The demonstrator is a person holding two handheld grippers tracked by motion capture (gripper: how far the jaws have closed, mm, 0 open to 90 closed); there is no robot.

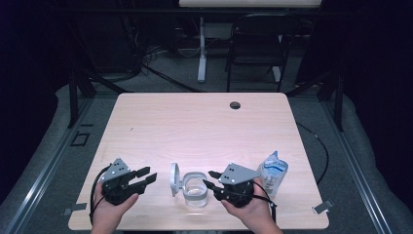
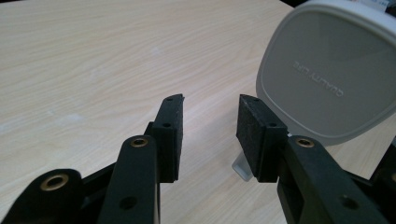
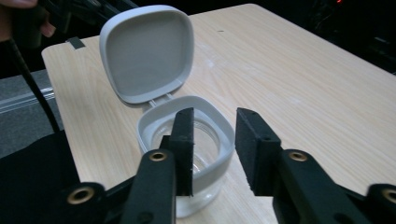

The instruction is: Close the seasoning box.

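A clear jar with a grey rim stands near the table's front edge, its hinged grey lid swung open and upright on its left side. My left gripper rests left of the lid, open with nothing between the pads; in the left gripper view the lid's outer face fills the upper right. My right gripper sits just right of the jar, pointing left at it. In the right gripper view its jaws stand apart with nothing between them, the jar mouth and lid just beyond.
A clear plastic pouch with a blue and white label lies right of my right hand. The wooden table has a cable hole at the back. A folding chair and a desk leg stand beyond the table.
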